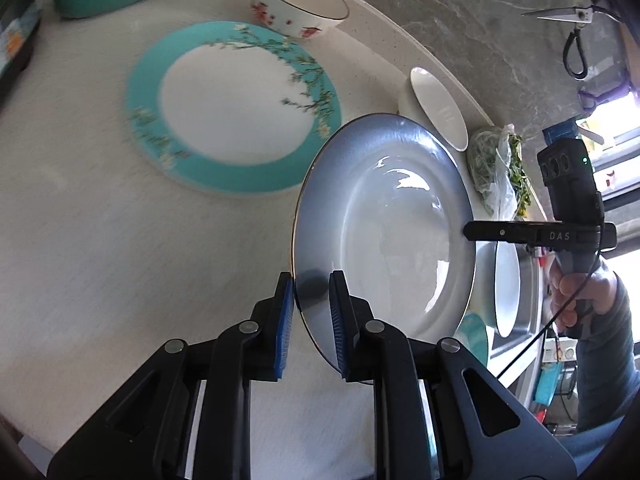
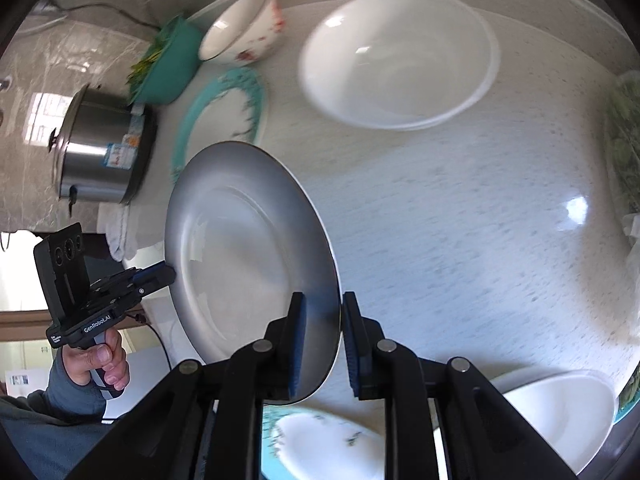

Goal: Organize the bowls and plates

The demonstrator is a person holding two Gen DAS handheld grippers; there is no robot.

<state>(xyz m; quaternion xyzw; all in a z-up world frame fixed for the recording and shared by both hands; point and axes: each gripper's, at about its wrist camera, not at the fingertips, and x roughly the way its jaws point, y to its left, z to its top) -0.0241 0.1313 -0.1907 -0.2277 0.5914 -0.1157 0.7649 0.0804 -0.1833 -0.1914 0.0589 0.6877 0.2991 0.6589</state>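
Glossy blue-grey plate [image 1: 384, 232], white centre, thin gold rim, tilted

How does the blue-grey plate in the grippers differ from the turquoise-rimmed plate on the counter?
The blue-grey plate is held off the counter and tilted, pinched at opposite rims by the left gripper and the right gripper; the turquoise-rimmed plate lies flat, untouched. The blue-grey plate's rim is a plain shaded colour; the turquoise-rimmed plate's rim carries flower sprigs. Both are round, with pale centres.
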